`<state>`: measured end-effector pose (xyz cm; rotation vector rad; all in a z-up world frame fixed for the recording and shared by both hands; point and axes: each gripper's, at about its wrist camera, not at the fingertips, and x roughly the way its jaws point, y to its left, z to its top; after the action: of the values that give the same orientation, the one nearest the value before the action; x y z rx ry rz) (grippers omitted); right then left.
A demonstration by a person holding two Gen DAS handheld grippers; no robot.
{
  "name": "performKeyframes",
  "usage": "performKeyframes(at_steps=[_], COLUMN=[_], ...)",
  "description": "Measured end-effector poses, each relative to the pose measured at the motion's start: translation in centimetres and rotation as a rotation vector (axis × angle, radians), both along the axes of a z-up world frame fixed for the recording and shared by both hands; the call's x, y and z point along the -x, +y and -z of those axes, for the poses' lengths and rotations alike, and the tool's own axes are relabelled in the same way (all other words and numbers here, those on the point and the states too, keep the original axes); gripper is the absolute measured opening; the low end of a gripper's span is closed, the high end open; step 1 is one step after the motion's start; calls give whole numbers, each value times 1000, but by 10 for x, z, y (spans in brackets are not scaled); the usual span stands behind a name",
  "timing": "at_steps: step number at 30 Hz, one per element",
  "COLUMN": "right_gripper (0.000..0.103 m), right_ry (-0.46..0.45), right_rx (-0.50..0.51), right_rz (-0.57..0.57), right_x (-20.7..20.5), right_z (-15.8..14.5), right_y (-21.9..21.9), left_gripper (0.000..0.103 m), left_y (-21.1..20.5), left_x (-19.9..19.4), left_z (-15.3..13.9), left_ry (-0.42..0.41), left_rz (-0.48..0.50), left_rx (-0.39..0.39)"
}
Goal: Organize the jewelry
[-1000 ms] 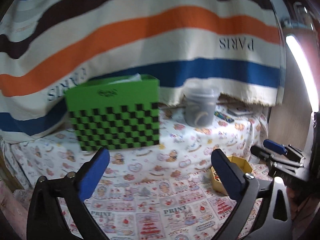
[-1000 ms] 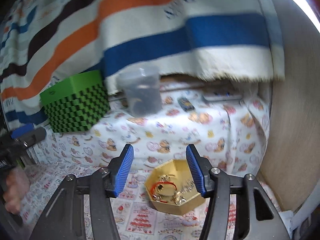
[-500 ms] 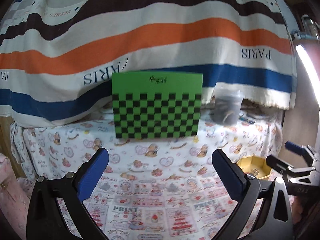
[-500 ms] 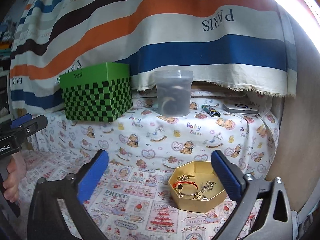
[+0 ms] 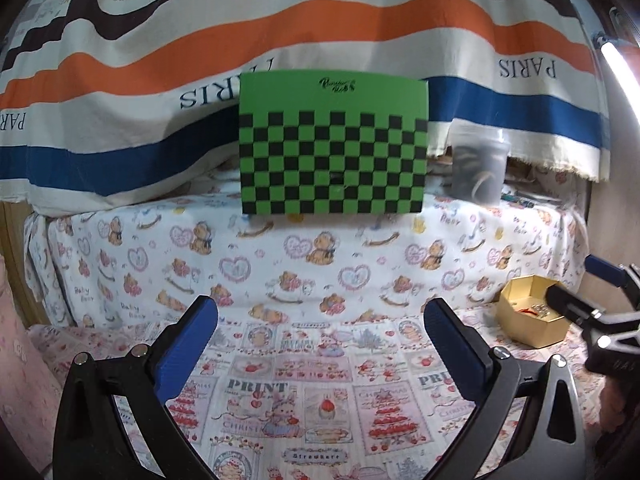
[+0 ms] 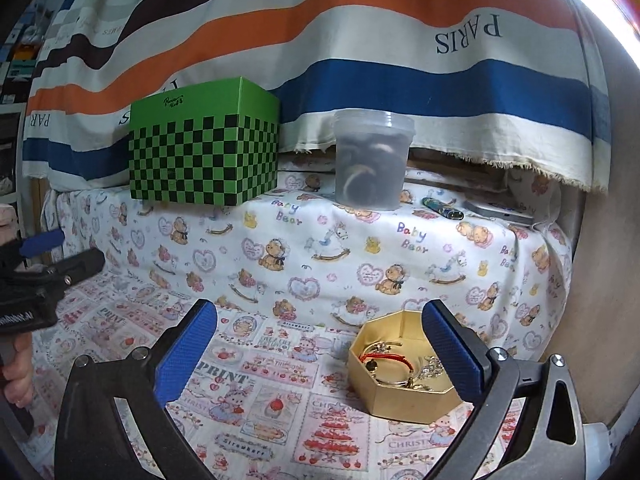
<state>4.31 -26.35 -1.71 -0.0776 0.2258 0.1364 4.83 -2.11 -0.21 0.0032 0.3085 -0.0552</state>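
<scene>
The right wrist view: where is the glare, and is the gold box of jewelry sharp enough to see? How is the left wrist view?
Right wrist view: strong white glare burns out the top right corner; the gold box is sharp, its red cord clear. Left wrist view: a bright lamp strip glares at the right edge; the gold box is small and slightly blurred. Both views bend straight lines near the edges.

One green-and-black chequered cardboard box (image 6: 204, 148); one translucent plastic lidded tub (image 6: 372, 160); one gold octagonal open tray (image 6: 400, 394) holding a tangle of jewellery pieces (image 6: 396, 364), too tangled to count; one small dark lighter-like object (image 6: 442, 208); two black grippers with blue pads: left (image 5: 320, 348), right (image 6: 320, 350).
</scene>
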Motion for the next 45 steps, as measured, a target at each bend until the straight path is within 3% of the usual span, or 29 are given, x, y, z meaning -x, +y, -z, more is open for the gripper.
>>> performKeyframes(at_steps=[5, 45], right_gripper=[103, 103], right_ry=[16, 8], right_rx=[-51, -49], right_rz=[37, 63], right_x=[-4, -2], right_z=[1, 1], right_y=[-11, -10], left_gripper=[102, 103], left_y=[1, -1], left_x=[-5, -1], left_z=[1, 0], left_ry=[13, 12], left_rz=[-14, -8], left_rx=[1, -2])
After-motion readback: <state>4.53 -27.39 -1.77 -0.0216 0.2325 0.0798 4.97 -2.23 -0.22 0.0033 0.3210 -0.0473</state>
